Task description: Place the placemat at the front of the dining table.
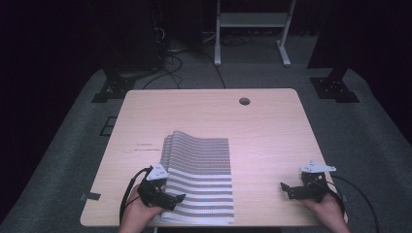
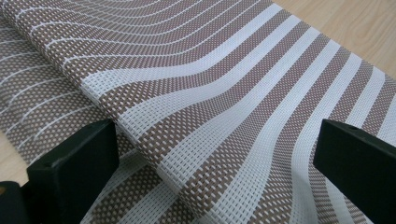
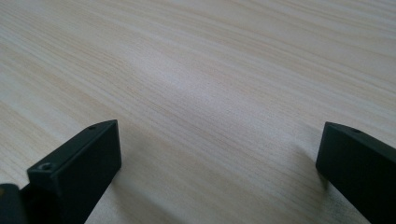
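A woven placemat [image 1: 199,172] with brown and white stripes lies folded on the wooden table [image 1: 262,131], its folded edge along the left side. My left gripper [image 1: 177,199] rests on the mat's near left corner, jaws wide open. In the left gripper view the mat's upper layer [image 2: 210,93] arches up between the two black jaws, with the lower layer [image 2: 32,107] showing beneath it at the left. My right gripper [image 1: 284,188] sits near the table's front right edge, open, with bare wood [image 3: 210,116] between its jaws.
A round cable hole [image 1: 244,101] is at the back of the table. Behind the table stand a white frame [image 1: 252,29], black stands [image 1: 335,82] and loose cables [image 1: 170,58] on grey carpet. The table's front edge [image 1: 272,225] is close under both hands.
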`<state>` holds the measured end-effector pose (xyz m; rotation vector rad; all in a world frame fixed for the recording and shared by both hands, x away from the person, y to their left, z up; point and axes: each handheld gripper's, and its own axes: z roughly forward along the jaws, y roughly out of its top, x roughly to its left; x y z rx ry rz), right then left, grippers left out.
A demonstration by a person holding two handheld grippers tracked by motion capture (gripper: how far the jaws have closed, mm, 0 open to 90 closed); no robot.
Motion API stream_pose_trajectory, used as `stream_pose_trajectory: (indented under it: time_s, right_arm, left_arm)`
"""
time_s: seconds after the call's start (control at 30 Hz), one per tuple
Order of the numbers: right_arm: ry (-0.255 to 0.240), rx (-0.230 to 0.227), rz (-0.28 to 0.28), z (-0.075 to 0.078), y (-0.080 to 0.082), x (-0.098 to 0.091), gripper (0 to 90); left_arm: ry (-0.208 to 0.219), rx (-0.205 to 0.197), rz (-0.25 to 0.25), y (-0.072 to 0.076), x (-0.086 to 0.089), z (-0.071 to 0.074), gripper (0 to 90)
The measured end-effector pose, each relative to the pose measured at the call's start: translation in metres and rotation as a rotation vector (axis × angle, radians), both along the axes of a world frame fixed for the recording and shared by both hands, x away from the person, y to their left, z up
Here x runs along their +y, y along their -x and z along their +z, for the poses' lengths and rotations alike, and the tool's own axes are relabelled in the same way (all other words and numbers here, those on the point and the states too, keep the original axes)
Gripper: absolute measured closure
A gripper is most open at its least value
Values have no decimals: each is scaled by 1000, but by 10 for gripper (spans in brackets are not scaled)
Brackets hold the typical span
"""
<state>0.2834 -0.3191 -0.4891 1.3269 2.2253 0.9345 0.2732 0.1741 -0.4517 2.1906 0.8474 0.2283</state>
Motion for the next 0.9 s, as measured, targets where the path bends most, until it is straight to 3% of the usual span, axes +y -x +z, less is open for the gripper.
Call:
stream_pose_trajectory:
  time_s: [0.9]
  right_arm:
    - [0, 0, 0, 0, 0, 0, 0]
  left_arm:
    - [-79, 40, -100, -11, -39, 1, 0]
